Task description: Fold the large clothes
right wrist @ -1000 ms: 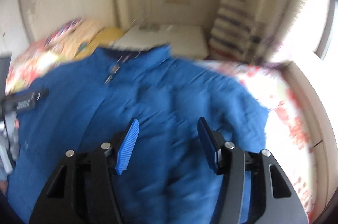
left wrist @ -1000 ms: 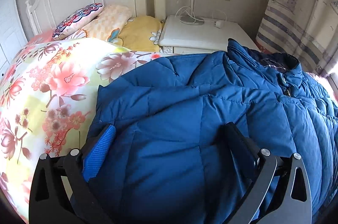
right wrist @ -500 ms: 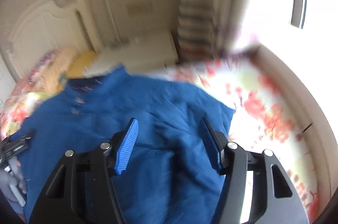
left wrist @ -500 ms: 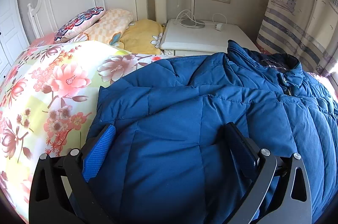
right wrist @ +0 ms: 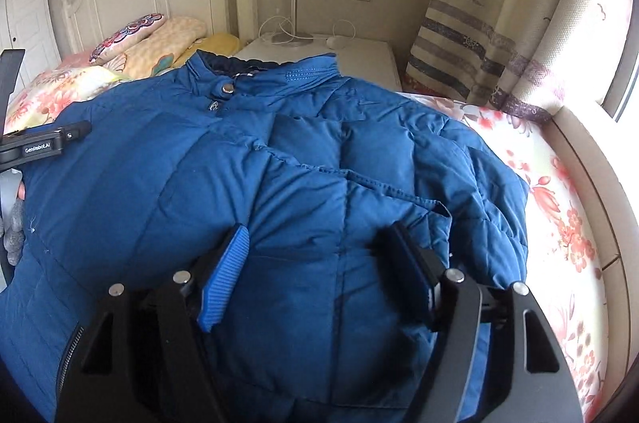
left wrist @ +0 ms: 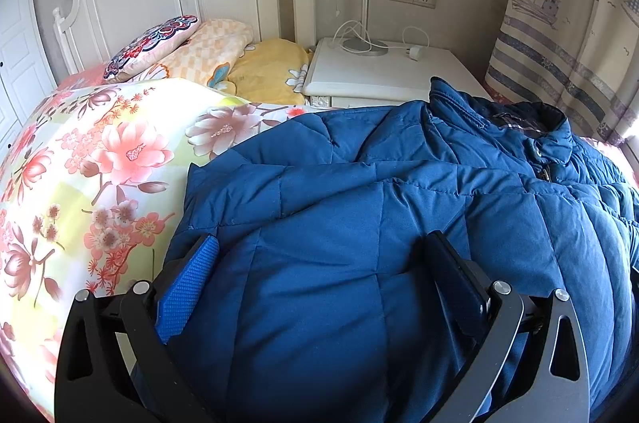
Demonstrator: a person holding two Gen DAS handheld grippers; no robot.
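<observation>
You have one jacket (right wrist: 279,159) in front of you: a blue quilted puffer, spread front-up across the bed (left wrist: 100,163), its collar (right wrist: 263,69) toward the headboard end. The collar stands up, showing a dark lining, with a metal snap and a zipper pull just below it. Both sleeves are folded in over the chest; the one on your right (right wrist: 359,175) lies across the front with its stitched cuff edge on top. The padding is puffy and creased.
</observation>
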